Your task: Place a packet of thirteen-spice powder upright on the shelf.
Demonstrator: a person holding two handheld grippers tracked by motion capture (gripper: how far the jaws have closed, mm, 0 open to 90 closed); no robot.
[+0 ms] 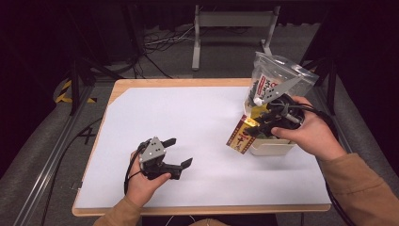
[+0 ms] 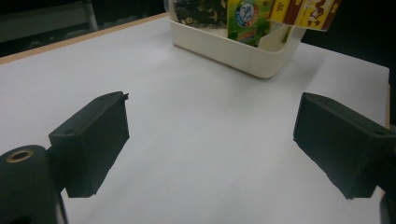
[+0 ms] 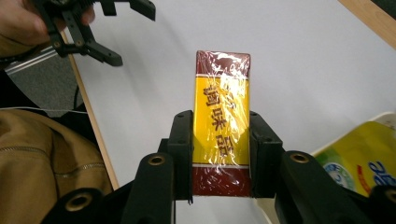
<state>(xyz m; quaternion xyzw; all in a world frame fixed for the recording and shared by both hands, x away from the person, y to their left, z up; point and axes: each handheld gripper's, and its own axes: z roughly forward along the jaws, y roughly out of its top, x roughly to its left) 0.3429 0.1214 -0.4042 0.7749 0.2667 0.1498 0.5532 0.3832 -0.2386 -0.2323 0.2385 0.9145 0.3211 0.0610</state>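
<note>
My right gripper point(image 1: 263, 123) is shut on a yellow and maroon plastic-wrapped packet point(image 1: 241, 135), held in the air over the left side of a white bin point(image 1: 273, 148). In the right gripper view the jaws point(image 3: 220, 126) clamp the packet point(image 3: 222, 84) at its lower half, and its far end points at the table. My left gripper point(image 1: 181, 151) is held low over the white table cover near the front, open, with nothing between its jaws point(image 2: 210, 140). It also appears at the top left of the right gripper view point(image 3: 135, 35).
The bin point(image 2: 233, 51) holds a green and yellow packet point(image 2: 245, 21) and a tall clear bag point(image 1: 275, 80) that stands up behind my right hand. A white sheet point(image 1: 188, 113) covers the wooden table. A metal frame point(image 1: 230, 28) and cables lie on the floor beyond.
</note>
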